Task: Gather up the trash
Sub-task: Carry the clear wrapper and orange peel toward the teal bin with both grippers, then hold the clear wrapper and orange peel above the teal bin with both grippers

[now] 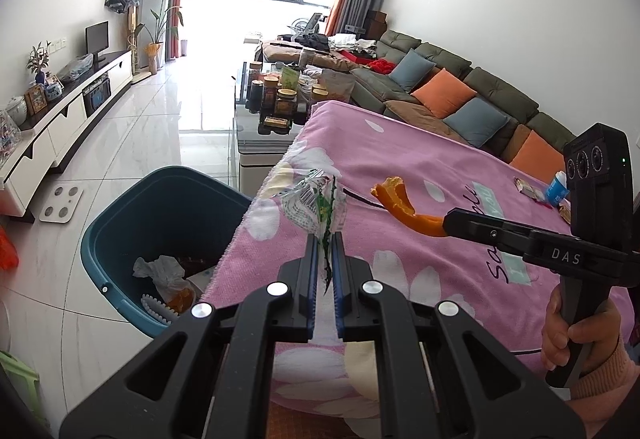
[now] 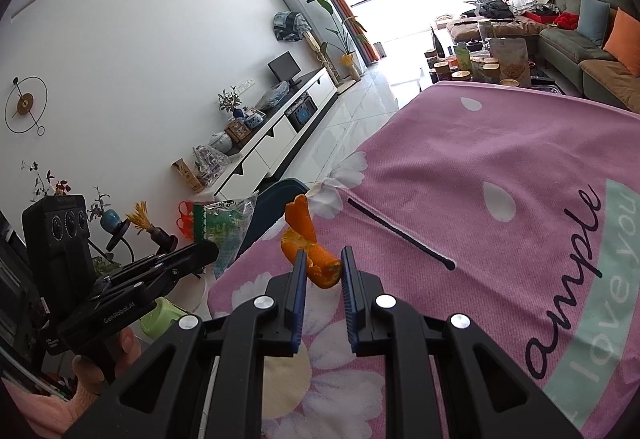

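Note:
My left gripper (image 1: 325, 243) is shut on a crumpled clear wrapper with green print (image 1: 316, 199), held over the left edge of the pink flowered cloth (image 1: 420, 167). The wrapper (image 2: 222, 223) also hangs from the left gripper (image 2: 212, 249) in the right wrist view. My right gripper (image 2: 323, 259) is shut on a curled orange peel (image 2: 306, 239) just above the cloth (image 2: 480, 143). In the left wrist view the right gripper (image 1: 446, 223) holds the peel (image 1: 400, 203) to the right of the wrapper. A blue bin (image 1: 132, 215) stands on the floor below the cloth's left edge, with paper and peel inside.
A thin black stick (image 2: 400, 235) lies on the cloth right of the peel. A small wrapper (image 1: 528, 189) and a blue-and-white cup (image 1: 558, 191) sit near the cloth's far right. A crowded glass coffee table (image 1: 276, 95) lies beyond, a sofa (image 1: 460, 91) to its right.

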{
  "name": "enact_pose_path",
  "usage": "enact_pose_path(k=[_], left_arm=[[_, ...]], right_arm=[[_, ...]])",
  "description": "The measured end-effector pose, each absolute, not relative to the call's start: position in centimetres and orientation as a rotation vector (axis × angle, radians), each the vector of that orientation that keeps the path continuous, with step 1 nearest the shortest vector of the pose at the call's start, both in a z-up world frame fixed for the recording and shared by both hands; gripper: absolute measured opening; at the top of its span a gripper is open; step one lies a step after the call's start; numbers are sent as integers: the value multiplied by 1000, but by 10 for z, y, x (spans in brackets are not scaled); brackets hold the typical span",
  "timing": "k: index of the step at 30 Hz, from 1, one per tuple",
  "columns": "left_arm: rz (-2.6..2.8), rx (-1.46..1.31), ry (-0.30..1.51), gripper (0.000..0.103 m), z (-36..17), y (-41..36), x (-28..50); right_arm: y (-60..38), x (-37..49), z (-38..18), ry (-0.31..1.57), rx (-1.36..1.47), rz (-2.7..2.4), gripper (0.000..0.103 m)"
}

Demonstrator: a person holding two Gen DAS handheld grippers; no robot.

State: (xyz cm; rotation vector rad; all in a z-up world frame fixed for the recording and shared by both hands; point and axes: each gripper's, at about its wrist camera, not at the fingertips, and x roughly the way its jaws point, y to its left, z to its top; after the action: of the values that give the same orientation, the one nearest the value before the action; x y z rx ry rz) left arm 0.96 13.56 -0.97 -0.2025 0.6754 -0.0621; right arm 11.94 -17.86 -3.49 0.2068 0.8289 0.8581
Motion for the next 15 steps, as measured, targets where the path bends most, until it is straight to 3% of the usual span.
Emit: enact_pose_path(k=[15], left_arm=[[-33,-212,669,7,-10,140,8]], right_arm=[[-164,122,-34,835,195,882,15]])
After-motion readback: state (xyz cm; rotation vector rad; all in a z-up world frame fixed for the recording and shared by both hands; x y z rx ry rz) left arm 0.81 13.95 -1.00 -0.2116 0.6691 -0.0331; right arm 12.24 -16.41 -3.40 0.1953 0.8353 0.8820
